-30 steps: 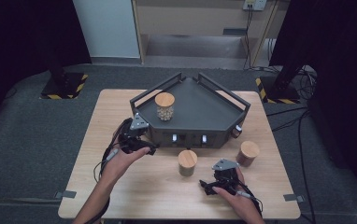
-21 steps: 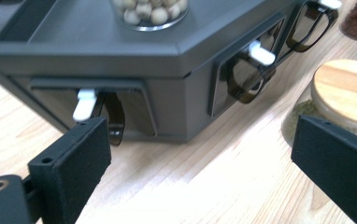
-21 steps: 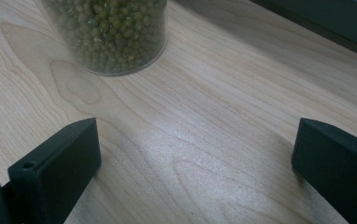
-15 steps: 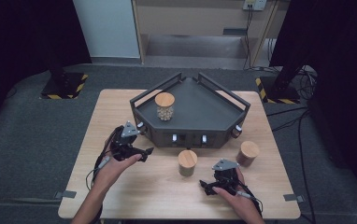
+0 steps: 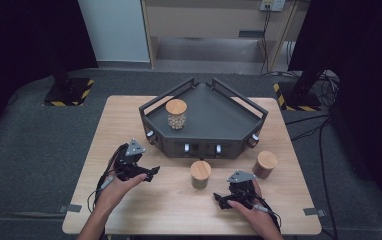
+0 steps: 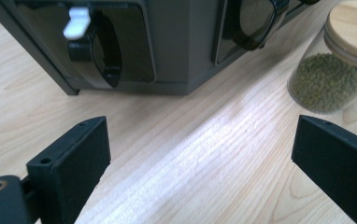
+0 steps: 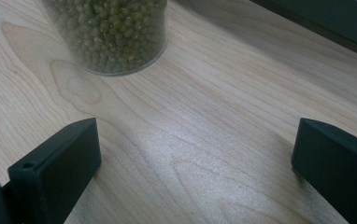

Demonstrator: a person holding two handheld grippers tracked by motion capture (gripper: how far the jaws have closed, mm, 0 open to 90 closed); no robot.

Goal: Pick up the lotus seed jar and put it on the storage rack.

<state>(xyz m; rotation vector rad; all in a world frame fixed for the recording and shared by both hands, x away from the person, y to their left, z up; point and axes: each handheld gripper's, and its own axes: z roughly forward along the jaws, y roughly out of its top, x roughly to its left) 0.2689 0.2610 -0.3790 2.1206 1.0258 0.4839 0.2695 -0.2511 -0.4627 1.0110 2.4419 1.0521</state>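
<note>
The left gripper point(image 5: 151, 172) has drawn back from the front-left corner of the dark grey angular tray point(image 5: 214, 122) and come down toward the pale wooden tabletop point(image 5: 289, 210); its jaws are spread wide with nothing between them, only bare wood in its own view. On the tray stands a clear glass jar with a round wooden lid and pale contents point(image 5: 176, 114), upright near the tray's left wall. That placement looks finished, so the work seems to turn to the jars left on the tabletop. Nearest is the glass jar of green beans with a wooden lid point(image 5: 200, 174), standing just in front of the tray between the two grippers; it shows at the right edge of the left gripper view point(image 6: 335, 70) and at the top of the right gripper view point(image 7: 109, 35). The right gripper point(image 5: 219, 201) rests low near that jar, jaws released and empty, and has not shifted. A third wooden-lidded jar with brownish contents point(image 5: 264, 164) waits to the right, apart from both grippers.
</note>
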